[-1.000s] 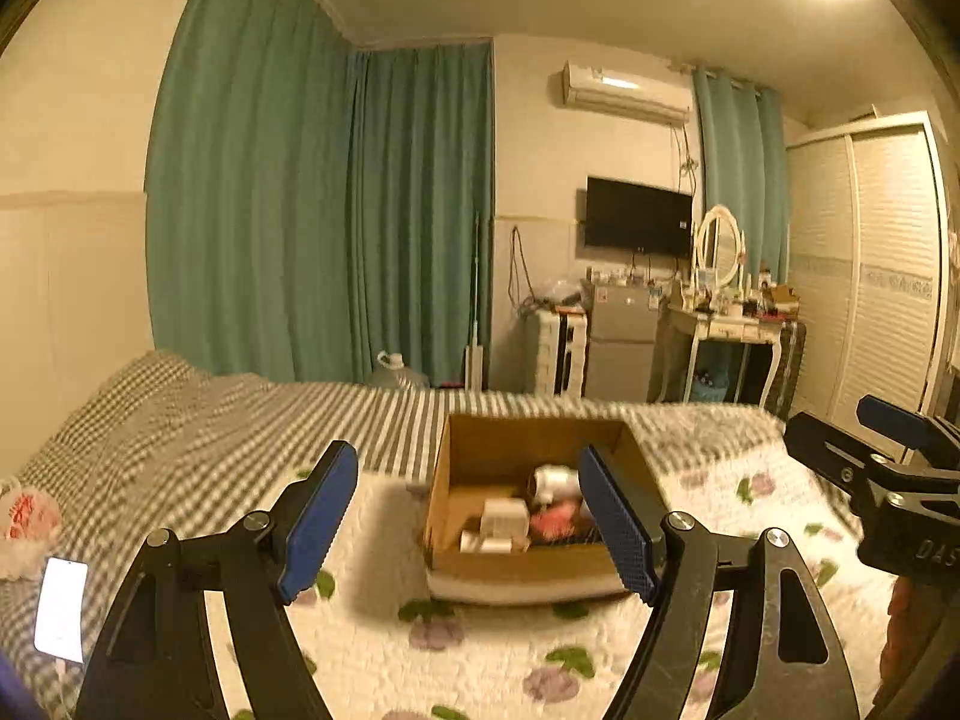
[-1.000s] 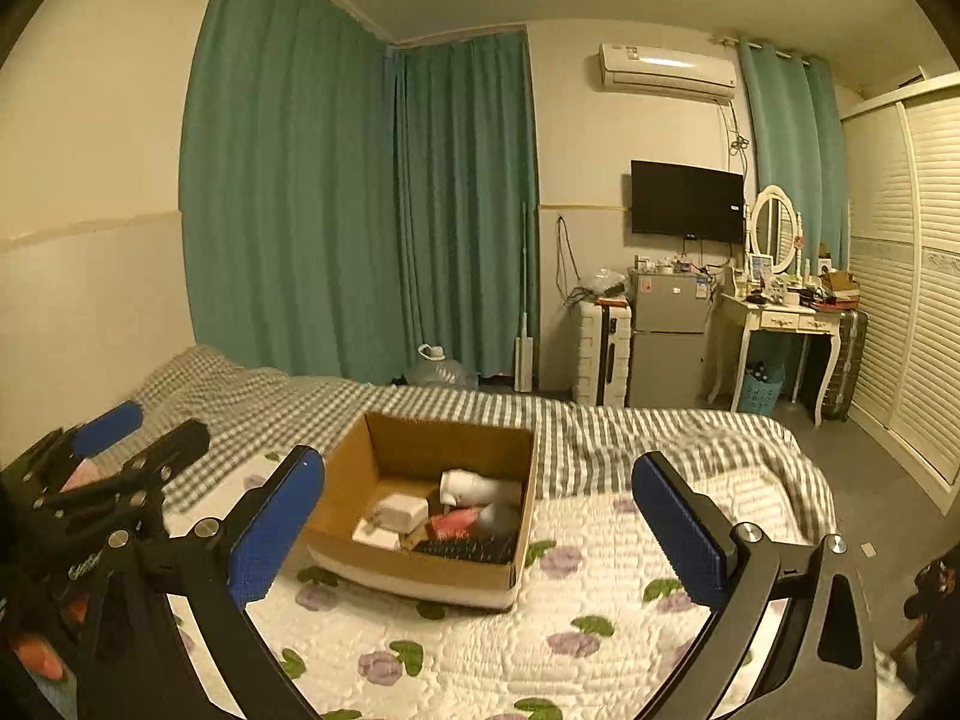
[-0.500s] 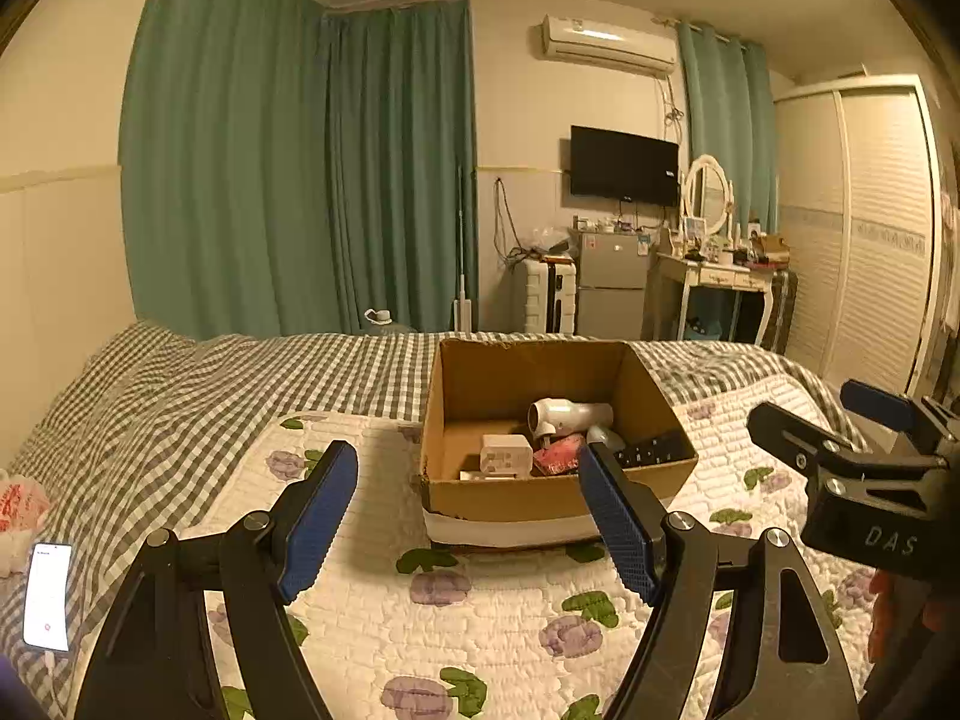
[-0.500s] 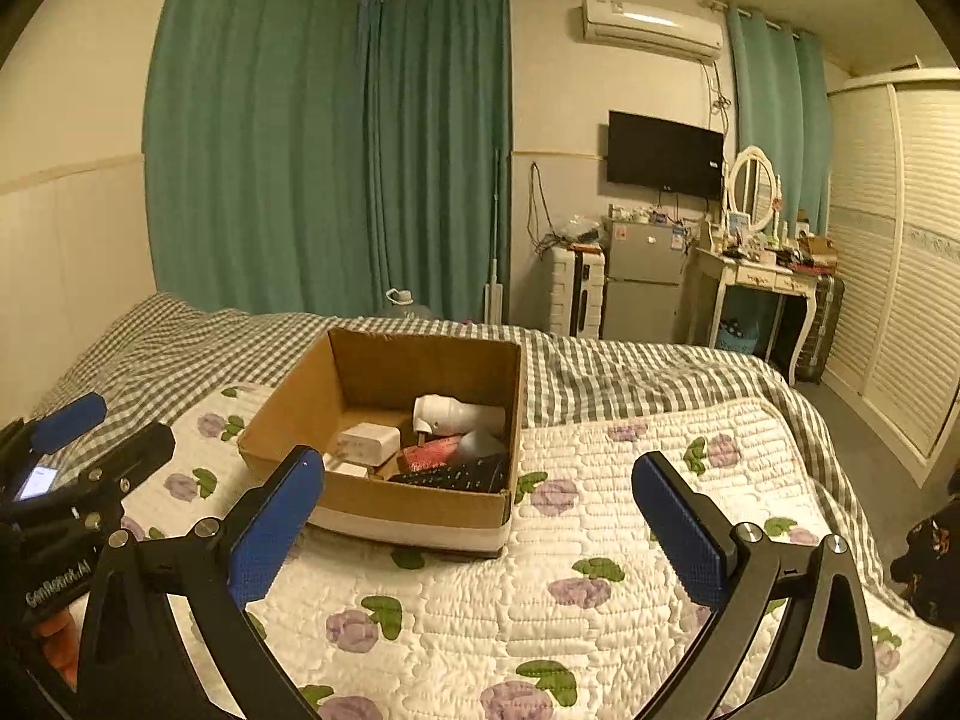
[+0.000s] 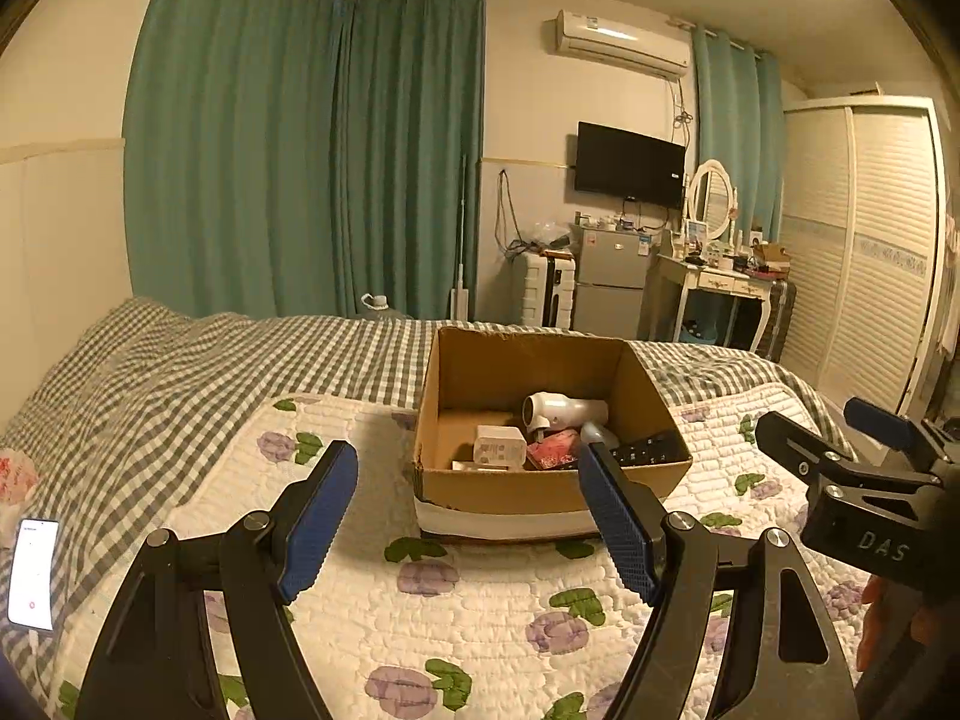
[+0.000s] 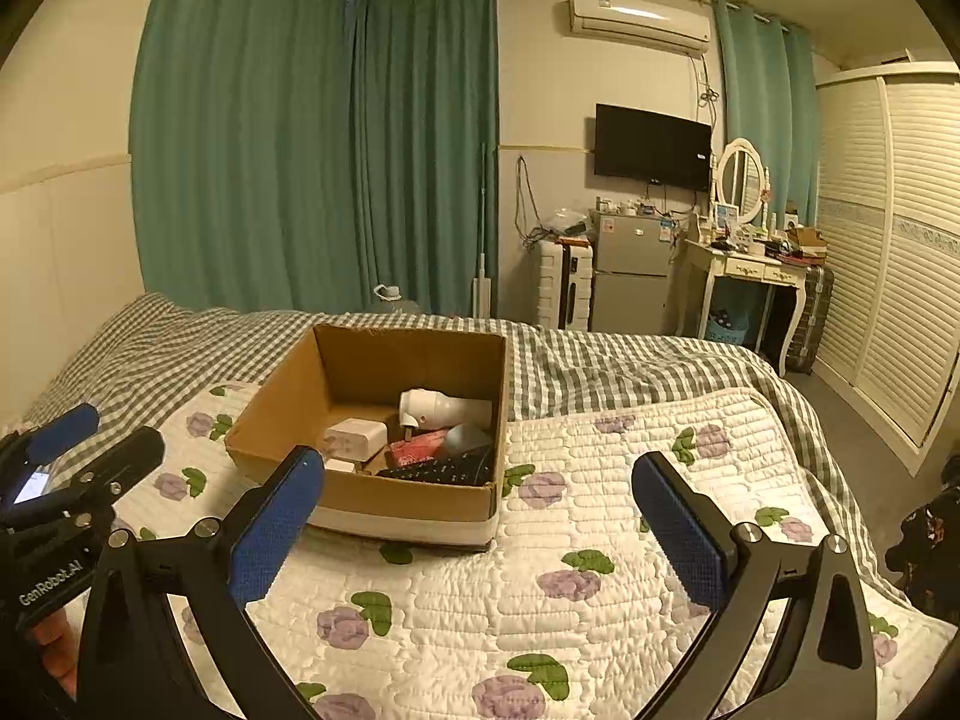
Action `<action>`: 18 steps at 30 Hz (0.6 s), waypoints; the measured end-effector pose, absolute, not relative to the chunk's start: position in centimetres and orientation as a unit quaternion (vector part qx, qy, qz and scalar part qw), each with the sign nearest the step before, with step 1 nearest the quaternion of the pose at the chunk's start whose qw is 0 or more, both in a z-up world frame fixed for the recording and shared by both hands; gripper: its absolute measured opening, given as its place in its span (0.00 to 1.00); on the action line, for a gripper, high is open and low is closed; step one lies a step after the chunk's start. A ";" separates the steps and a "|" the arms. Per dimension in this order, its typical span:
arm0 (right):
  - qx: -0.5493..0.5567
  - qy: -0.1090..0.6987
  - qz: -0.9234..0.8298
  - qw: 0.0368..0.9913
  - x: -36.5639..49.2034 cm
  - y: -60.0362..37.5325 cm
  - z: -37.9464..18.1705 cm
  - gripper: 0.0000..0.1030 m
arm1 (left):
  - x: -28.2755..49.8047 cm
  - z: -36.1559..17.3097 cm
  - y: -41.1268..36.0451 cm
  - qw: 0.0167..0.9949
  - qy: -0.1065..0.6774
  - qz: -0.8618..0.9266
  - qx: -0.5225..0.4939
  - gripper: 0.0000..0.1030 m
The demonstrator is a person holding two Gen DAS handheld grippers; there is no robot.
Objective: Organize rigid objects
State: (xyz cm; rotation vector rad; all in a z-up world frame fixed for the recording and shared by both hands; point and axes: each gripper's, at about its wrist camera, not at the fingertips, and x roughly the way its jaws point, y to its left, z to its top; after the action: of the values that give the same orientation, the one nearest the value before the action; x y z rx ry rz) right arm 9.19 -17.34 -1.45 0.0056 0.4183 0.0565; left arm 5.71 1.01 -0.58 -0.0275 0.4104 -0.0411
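Open cardboard box (image 5: 543, 483) sits on the floral quilt (image 5: 480, 612) atop the bed. Inside it — white hair dryer (image 5: 561, 411) at the back, white charger block (image 5: 499, 447), pink packet (image 5: 552, 454), black remote (image 5: 651, 450) along the right wall. Left gripper (image 5: 468, 516) hangs over the quilt just short of the box, fingers spread wide, empty. Right gripper (image 6: 480, 522) likewise, spread wide, nothing held. Readable writing — "DAS" on the right gripper body, "GenRobot.AI" on the left gripper body. Lit phone (image 5: 33, 573) lies at the bed's left edge.
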 end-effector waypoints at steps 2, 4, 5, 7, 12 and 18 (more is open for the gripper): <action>0.006 0.212 0.028 0.977 9.3 -17.4 -1.6 1.00 | 5.8 -0.7 1.0 0.978 0.206 -0.020 -0.013 0.77; 0.008 0.212 0.025 0.977 9.3 -17.6 -1.7 1.00 | 5.7 -0.7 1.1 0.978 0.206 -0.020 -0.015 0.77; 0.007 0.213 0.026 0.977 9.3 -17.6 -1.7 1.00 | 5.7 -0.7 1.1 0.978 0.206 -0.020 -0.017 0.77; 0.006 0.212 0.026 0.977 9.3 -17.6 -1.7 1.00 | 5.7 -0.7 1.1 0.978 0.205 -0.019 -0.020 0.77; 0.003 0.212 0.028 0.977 9.3 -17.7 -1.8 1.00 | 5.7 -0.8 1.2 0.978 0.205 -0.019 -0.020 0.77; -0.002 0.212 0.031 0.977 9.5 -17.4 -1.8 1.00 | 5.8 -0.8 1.2 0.978 0.205 -0.021 -0.019 0.77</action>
State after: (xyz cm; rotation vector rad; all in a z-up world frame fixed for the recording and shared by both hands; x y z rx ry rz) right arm 9.46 -17.36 -1.76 -0.0036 0.4270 0.0623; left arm 5.83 1.17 -0.75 -0.0392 0.4130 -0.0428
